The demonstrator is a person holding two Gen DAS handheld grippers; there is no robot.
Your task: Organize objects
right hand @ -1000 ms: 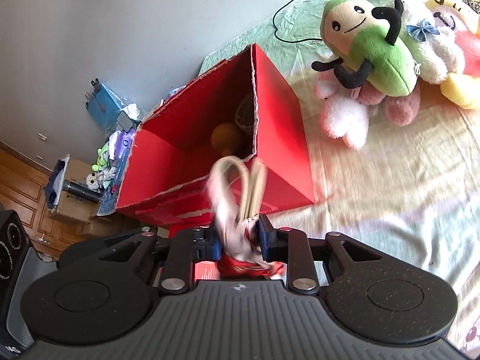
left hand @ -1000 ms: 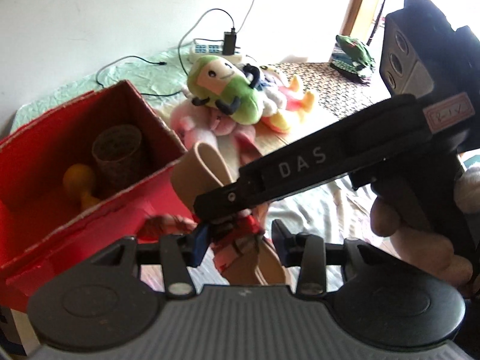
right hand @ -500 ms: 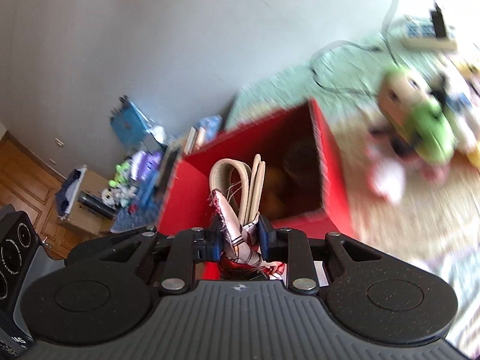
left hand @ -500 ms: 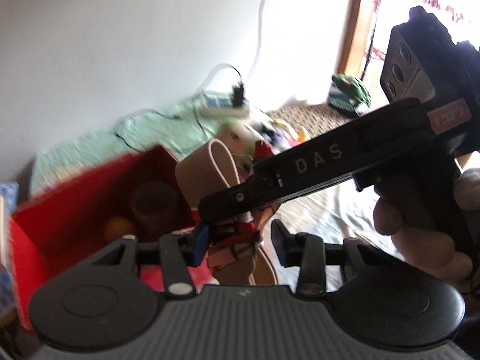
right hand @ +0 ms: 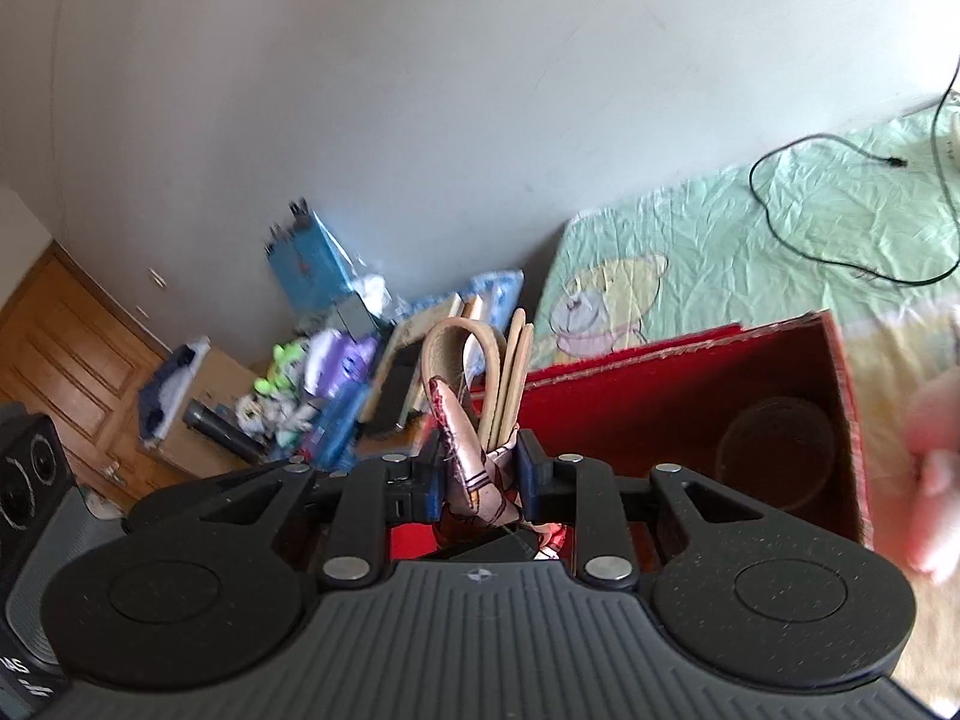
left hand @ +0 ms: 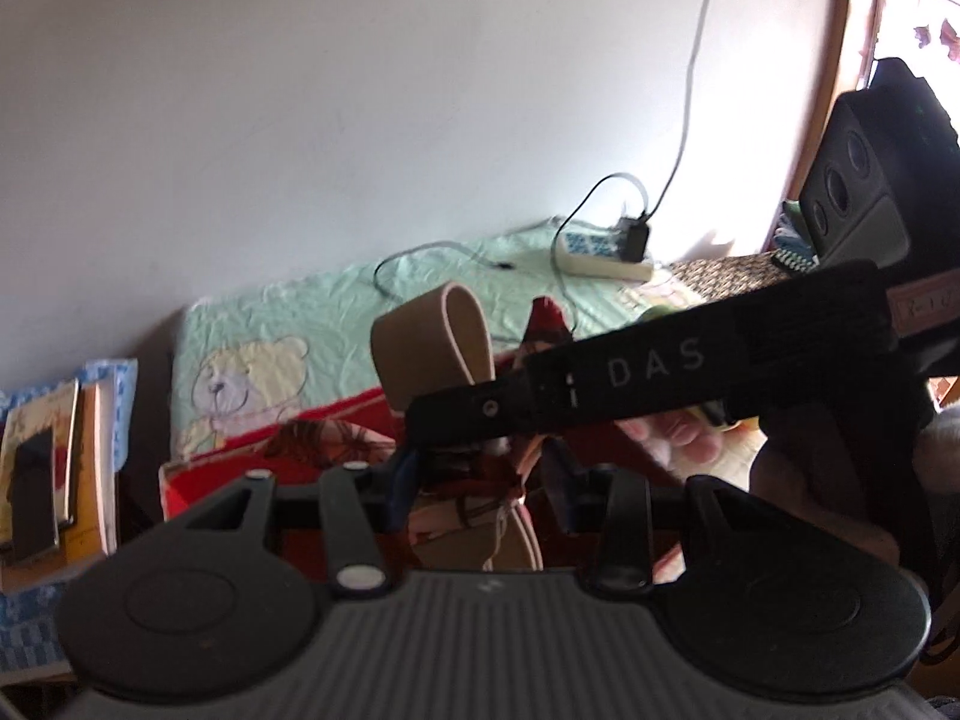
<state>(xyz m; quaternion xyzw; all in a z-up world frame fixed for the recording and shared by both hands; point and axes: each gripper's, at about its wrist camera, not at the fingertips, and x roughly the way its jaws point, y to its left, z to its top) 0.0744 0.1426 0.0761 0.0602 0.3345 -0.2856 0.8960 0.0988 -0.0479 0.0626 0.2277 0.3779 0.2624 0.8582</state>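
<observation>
The right gripper (right hand: 477,471) pinches a small pouch with tan looped straps (right hand: 474,414), held above the red cardboard box (right hand: 630,414). The left gripper (left hand: 480,480) has its fingers spread around the same pouch. If released too early, I think it falls outside the near wall. Only the right view shows the woven cup (right hand: 777,453) inside.

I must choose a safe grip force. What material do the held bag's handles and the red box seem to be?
Handles: likely leather or faux leather; tan, smooth, holding stiff loops. Red box: probably cardboard with matte red covering; its rim looks rough and torn.
</observation>
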